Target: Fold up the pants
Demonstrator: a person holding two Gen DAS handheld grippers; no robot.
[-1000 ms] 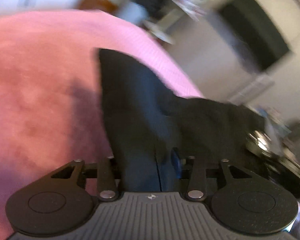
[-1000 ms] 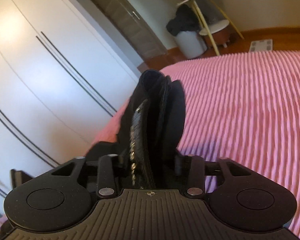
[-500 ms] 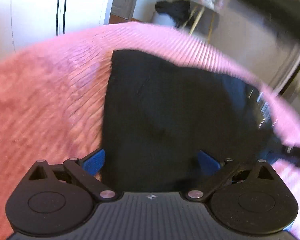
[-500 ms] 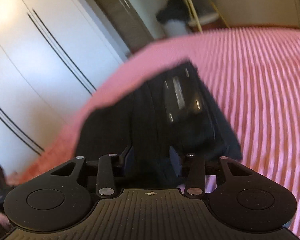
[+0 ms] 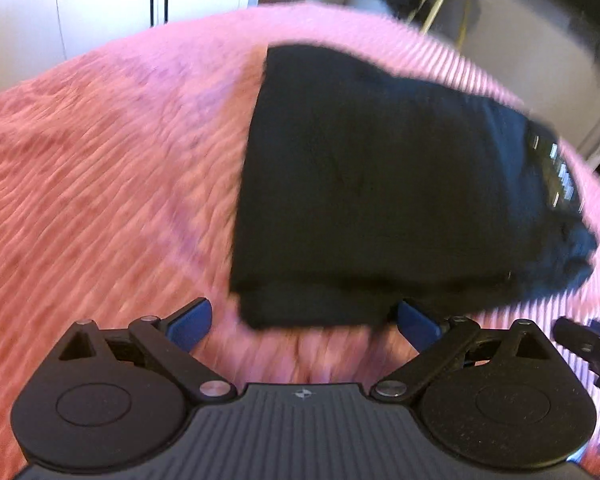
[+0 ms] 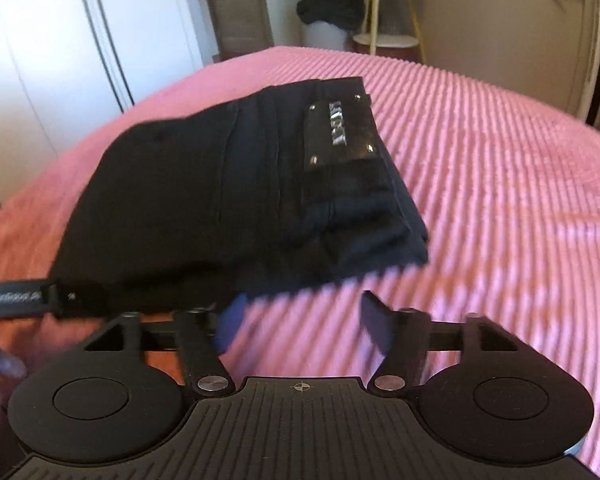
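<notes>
While both grippers' jaws gape empty, one folded pair of black pants [image 6: 236,200] lies on one pink bedspread [image 6: 500,184]

A bed under a pink ribbed bedspread [image 6: 500,168] fills both views, its ridges running in even stripes across the surface. Lying flat on it are the black pants [image 6: 228,200], folded into a compact stack. From the pants, pink cover spreads out on every side; the bed's far edge curves just beyond them. In the left wrist view the same stack [image 5: 380,180] lies on the cover [image 5: 100,200].
</notes>
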